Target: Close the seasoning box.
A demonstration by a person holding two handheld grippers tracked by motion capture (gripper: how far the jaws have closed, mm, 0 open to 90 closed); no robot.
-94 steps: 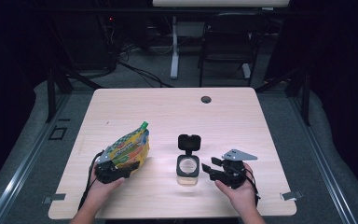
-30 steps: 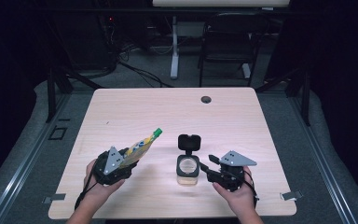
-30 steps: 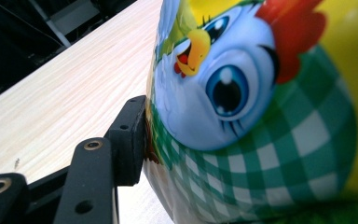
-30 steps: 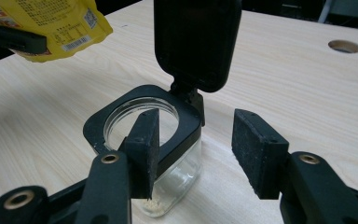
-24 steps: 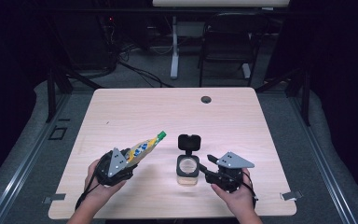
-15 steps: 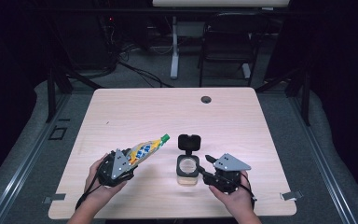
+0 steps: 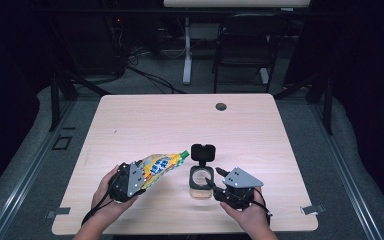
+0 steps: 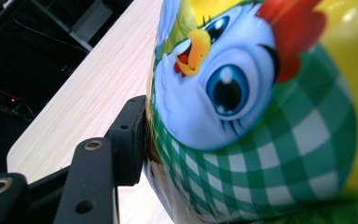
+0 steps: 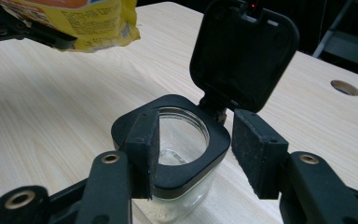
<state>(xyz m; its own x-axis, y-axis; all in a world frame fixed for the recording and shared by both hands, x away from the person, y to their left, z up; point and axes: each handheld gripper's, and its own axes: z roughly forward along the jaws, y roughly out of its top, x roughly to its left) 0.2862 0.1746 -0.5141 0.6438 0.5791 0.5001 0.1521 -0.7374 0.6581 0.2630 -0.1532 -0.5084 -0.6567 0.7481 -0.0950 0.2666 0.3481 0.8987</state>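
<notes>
left gripper (image 7: pixel 139 179): clamped on the snack pouch (image 7: pixel 161 165), lifted off the table (image 7: pixel 145 120), just left of the jar (image 7: pixel 201 181); green tip of the pouch points at the jar.
right gripper (image 7: pixel 214 181): jaws astride the jar's black collar; left pad looks on it, right pad shows a gap, so can't tell if it grips.
jar: clear glass, near the table's front edge, hinged black lid (image 7: pixel 203 152) standing open on the far side.
left gripper view: one black pad (image 8: pixel 129 140) pressed into the pouch (image 8: pixel 256 116); print up close is a cartoon blue bird, yellow beak, red comb, green-white check below.
right gripper view: looks into the jar (image 9: pixel 172 154), pale crumbs at the bottom; pouch (image 9: pixel 81 21) corner hangs beyond the jar to the left, fine print on yellow, too small to read.
surface: light wood table, round cable hole (image 7: pixel 221 106) far behind the jar.
room: dark; grey carpet, a chair (image 7: pixel 245 45) and cables on the floor beyond the table.
writing: none legible.
</notes>
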